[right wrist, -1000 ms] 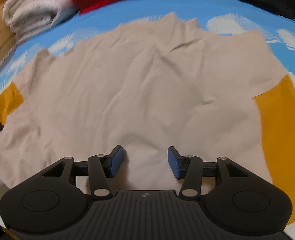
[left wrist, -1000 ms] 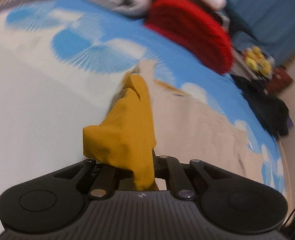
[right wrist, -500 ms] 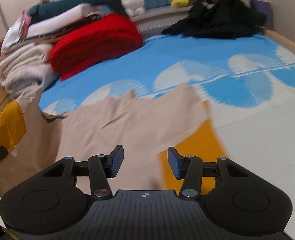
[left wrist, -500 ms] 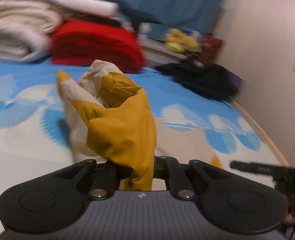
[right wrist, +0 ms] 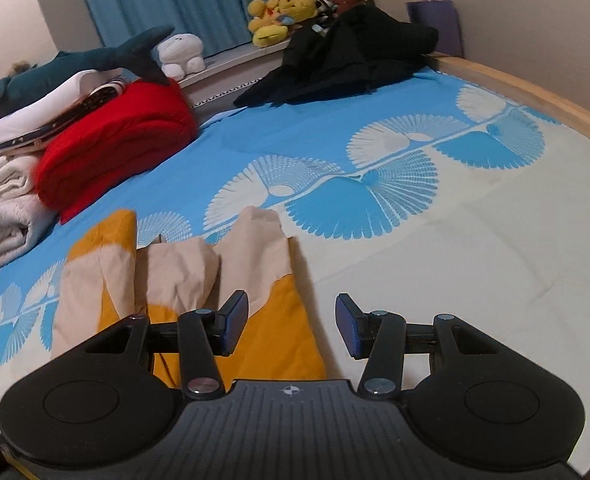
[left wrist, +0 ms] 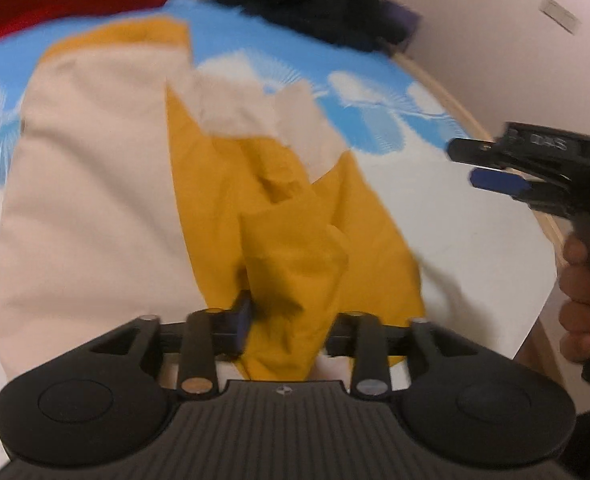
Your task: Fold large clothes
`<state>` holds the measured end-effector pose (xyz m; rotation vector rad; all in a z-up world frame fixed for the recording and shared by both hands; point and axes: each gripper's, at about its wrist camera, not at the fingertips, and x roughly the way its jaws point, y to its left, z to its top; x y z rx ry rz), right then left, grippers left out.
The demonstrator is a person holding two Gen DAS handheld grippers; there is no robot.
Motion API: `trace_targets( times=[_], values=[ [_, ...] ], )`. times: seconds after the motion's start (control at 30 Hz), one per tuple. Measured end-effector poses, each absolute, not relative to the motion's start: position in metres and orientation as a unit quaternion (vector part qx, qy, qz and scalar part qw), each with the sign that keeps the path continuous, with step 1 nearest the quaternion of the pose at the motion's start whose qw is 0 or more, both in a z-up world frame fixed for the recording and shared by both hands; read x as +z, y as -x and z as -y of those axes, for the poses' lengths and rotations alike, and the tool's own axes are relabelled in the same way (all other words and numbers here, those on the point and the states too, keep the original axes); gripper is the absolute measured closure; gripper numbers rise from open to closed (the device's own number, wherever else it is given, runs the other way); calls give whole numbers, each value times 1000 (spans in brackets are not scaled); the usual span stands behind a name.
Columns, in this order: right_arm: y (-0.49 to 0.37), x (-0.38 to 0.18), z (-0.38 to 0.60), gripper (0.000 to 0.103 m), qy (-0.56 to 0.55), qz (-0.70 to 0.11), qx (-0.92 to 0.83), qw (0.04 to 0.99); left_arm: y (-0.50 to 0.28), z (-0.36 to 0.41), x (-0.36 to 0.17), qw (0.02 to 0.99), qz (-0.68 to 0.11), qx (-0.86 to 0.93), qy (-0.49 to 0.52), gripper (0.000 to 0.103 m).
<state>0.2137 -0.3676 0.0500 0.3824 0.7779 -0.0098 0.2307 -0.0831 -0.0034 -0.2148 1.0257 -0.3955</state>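
Observation:
A beige shirt with mustard-yellow sleeves lies on the bed, its left side folded over the middle. It also shows in the right wrist view. My left gripper has its jaws parted with a bunched yellow sleeve lying between them, low over the folded shirt. My right gripper is open and empty, just above the shirt's right edge. It also shows at the right of the left wrist view, held in a hand.
The bed sheet is blue and white with fan prints. A red folded blanket, white towels, a plush shark and a black garment pile sit at the back. A wooden bed rail runs along the right.
My left gripper carried the yellow sleeve up and across to the right, laid it over the shirt and opened its jaws. My right gripper lifted off the shirt and tilted up.

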Motion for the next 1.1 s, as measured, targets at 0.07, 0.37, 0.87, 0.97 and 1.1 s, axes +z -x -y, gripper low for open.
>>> trace_targets(
  times=[0.07,0.37,0.87,0.97,1.1],
  values=[
    [-216,49,363,53,-186,-378,2,907,-236,71,-2,837,-494,-183,149,38],
    [-230,56,327,52,-225,-360,49,904,-245,-20,53,845,-425,-171,276,31],
    [-271,22,230,43,-225,-474,152,838,-239,-98,48,881,-446,-12,160,31],
    [-271,13,204,49,-159,-493,151,842,-226,-108,53,882,-443,-12,160,31],
    [-264,16,195,87,-149,-478,162,850,-226,-108,53,884,-441,-16,153,31]
  ],
)
